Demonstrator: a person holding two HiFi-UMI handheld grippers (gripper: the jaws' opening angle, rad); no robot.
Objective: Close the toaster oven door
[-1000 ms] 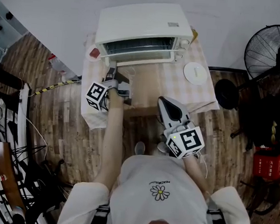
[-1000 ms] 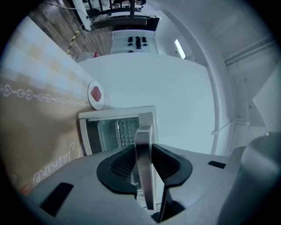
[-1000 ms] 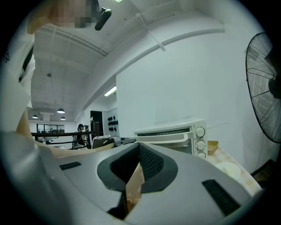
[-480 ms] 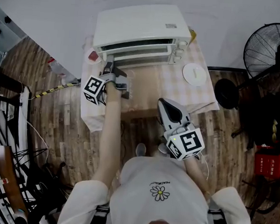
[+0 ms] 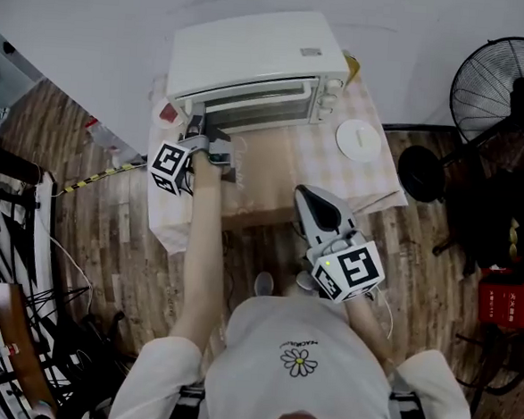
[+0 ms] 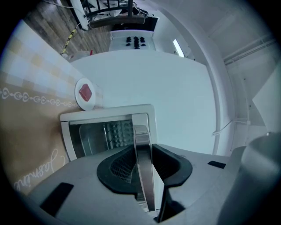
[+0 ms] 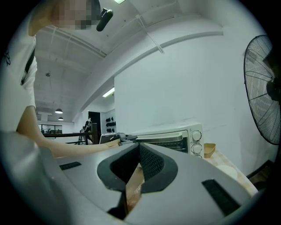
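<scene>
Room: white wall (image 5: 79, 3) behind, wood-plank floor (image 5: 108, 238), standing fan (image 5: 503, 82) off to your right. Surface: worktop (image 5: 376, 181) under a checked cloth, with a brown mat (image 5: 270, 164) in front of the oven and a white round plate (image 5: 358, 139) to the oven's right. Item: white toaster oven (image 5: 255, 51), backed against the wall, its long axis running left to right across your view. Its door (image 5: 256, 103) stands tilted close to the oven front and seems a little short of shut, though that is hard to confirm. Left gripper (image 5: 196, 130): directly in front of the door's left end, jaws pinching the metal door handle (image 6: 142, 167), which lies along the oven's long axis. Right gripper (image 5: 306, 196): well back near the worktop's front edge, jaws drawn together with nothing between them, aimed level at the oven. Nearer hand: your left. Coming move, as judged: push away from you toward the wall, square to the handle's length, then let go.
</scene>
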